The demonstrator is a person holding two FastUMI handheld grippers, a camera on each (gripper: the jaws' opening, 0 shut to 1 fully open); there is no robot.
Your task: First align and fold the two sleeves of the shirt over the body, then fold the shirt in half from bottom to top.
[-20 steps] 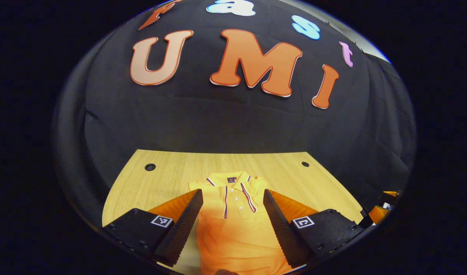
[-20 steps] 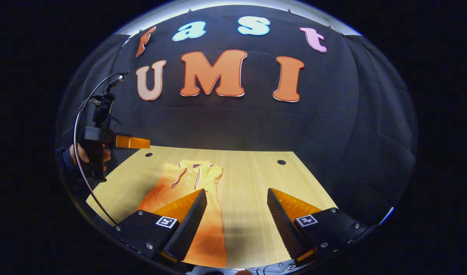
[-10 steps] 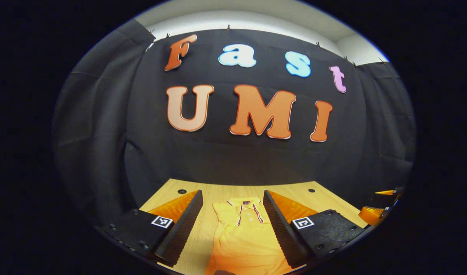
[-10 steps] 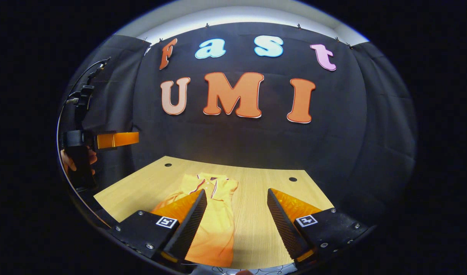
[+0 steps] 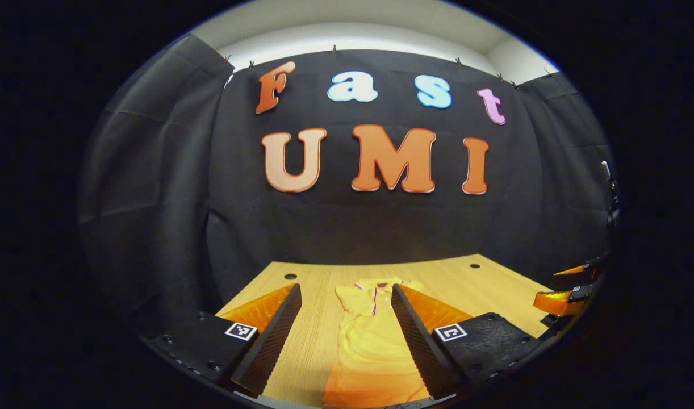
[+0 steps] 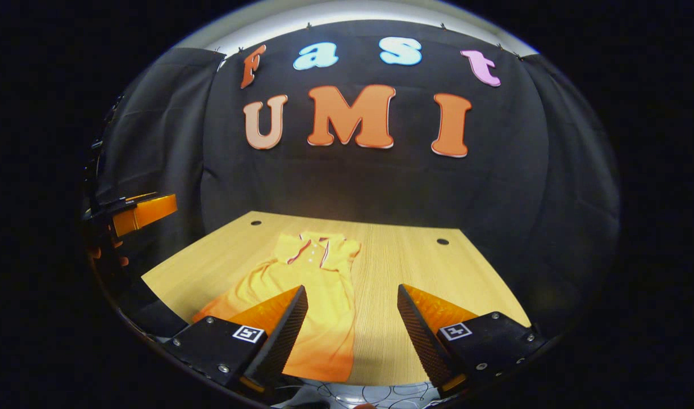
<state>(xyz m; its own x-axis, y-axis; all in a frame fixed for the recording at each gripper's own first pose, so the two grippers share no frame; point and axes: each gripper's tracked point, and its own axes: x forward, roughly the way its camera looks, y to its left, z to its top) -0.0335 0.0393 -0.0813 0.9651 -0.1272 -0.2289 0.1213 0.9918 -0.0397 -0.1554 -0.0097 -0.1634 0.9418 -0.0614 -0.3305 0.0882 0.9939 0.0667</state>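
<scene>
Jaws on both tools stand wide apart and hold nothing. Your left gripper point(image 5: 344, 341) hangs above the near edge of the light wooden table point(image 5: 494, 289), and between its fingers you look straight up the orange polo shirt with the striped collar and button placket point(image 5: 372, 346). Your right gripper point(image 6: 352, 335) hangs above the same near edge, but farther toward the table's right side, and from there the shirt point(image 6: 307, 295) lies ahead and to the left of its open fingers, passing behind the left one.

The shirt's long axis runs from the near edge toward the far edge: hem close to you, collar point(image 6: 313, 241) toward the far edge and the black cloth wall. It already looks narrow, so the sleeves appear folded in over the body, though you cannot confirm how neatly from these angles. If so, what remains is the bottom-to-top fold.

That fold turns on the hem, and the hem lies just below and ahead of both tools. Your left gripper is the nearer, lined up on the shirt's centre line; your right one sits off to the side, and shows in the left gripper view at the right rim point(image 5: 563, 289). Bring it leftward so each tool takes one hem corner.
</scene>
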